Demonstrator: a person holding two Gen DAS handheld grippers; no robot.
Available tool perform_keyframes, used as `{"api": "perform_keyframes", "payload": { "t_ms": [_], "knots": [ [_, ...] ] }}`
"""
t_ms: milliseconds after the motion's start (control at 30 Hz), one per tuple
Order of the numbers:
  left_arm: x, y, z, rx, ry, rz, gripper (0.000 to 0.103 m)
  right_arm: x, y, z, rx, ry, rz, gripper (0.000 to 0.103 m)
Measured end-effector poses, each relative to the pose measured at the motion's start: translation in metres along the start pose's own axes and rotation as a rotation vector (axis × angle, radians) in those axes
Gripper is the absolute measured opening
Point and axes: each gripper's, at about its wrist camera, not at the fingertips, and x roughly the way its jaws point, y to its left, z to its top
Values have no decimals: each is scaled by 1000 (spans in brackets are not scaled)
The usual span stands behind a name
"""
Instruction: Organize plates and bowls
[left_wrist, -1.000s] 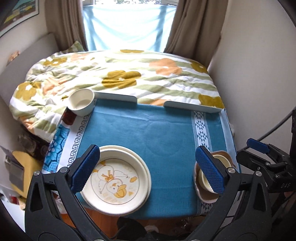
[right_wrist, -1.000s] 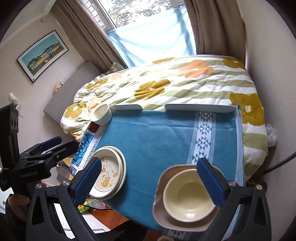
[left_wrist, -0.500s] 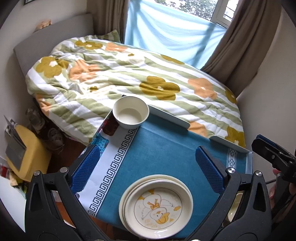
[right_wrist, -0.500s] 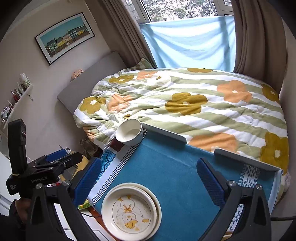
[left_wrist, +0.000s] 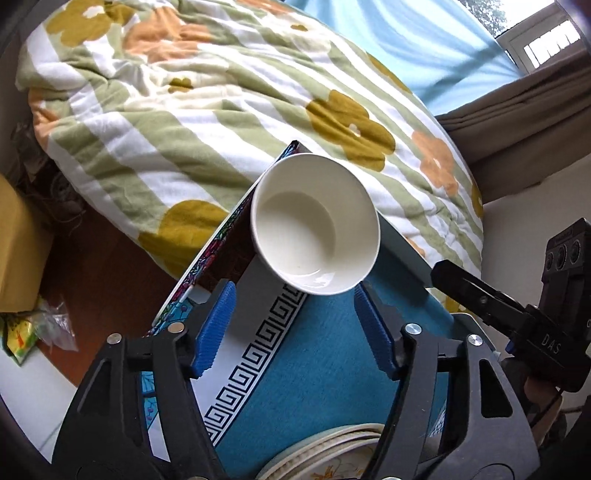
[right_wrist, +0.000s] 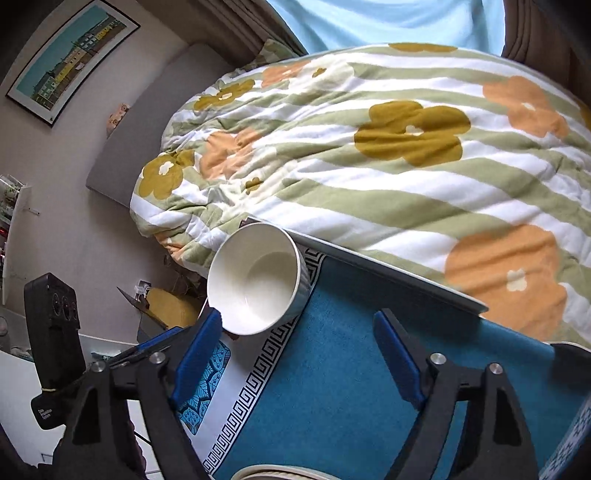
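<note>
Left wrist view, nearest first: left gripper (left_wrist: 293, 328) fills the lower frame, blue pads parted w/ nothing between them; jaws have just been closing, not clamped on anything. At the bottom edge, betw. its arms, a stack of plates (left_wrist: 332, 456) shows only its rim. Under the gripper lies a blue cloth (left_wrist: 314, 369) w/ a white band and black key-pattern border, spread over the table top. Just past the fingertips, centre frame, sits the white bowl (left_wrist: 314, 229), upright, empty, near the cloth's far corner; the pads are close to it but apart from it. Right edge: the right gripper's black body (left_wrist: 532, 332), seen side-on.

Right wrist view: right gripper (right_wrist: 301, 350) in the lower frame, pads spread, only bare cloth (right_wrist: 351, 369) betw. them; jaws have just been closing too, gripping nothing. The bowl (right_wrist: 258, 284) is left of centre, just beyond the left pad's tip; can't tell if it touches. Plate rim (right_wrist: 273, 472) peeks at the bottom edge. Left gripper's black body (right_wrist: 55, 332) at lower left.

Beyond the table: a bed w/ a striped floral duvet (right_wrist: 406, 166) across mid and upper frame, a grey headboard (right_wrist: 147, 129) at left. Farthest: a framed street picture (right_wrist: 70, 59) on the wall upper left, brown curtains (left_wrist: 517, 110) and a pale blue drape (right_wrist: 388, 22) at the window along the top.
</note>
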Motion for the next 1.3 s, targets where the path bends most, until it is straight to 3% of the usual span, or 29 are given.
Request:
{"api": "perform_keyframes", "payload": {
  "t_ms": [67,167,233,300,400,533,633,1000,1300],
  "knots": [
    [15,5,6,-15,11,-4,61,22,-3,3,13,36,3,66],
    [31,11,16,-18,20,4,49,45,-4,9,19,64,3,58],
    [39,13,21,-18,30,15,44,56,-5,13,28,72,8,56],
    [45,14,25,-18,34,31,30,63,-5,16,34,78,10,56],
    [51,15,27,-15,33,36,28,70,-7,20,37,78,3,56],
    [57,15,28,7,34,55,22,77,-7,22,22,87,5,27],
    [56,15,28,13,27,59,21,81,-7,21,18,93,6,17],
    [52,4,23,89,10,84,21,76,-1,17,0,64,-20,16],
    [7,-37,-2,186,-54,72,21,21,3,-5,5,-46,-28,16]
  ]
}}
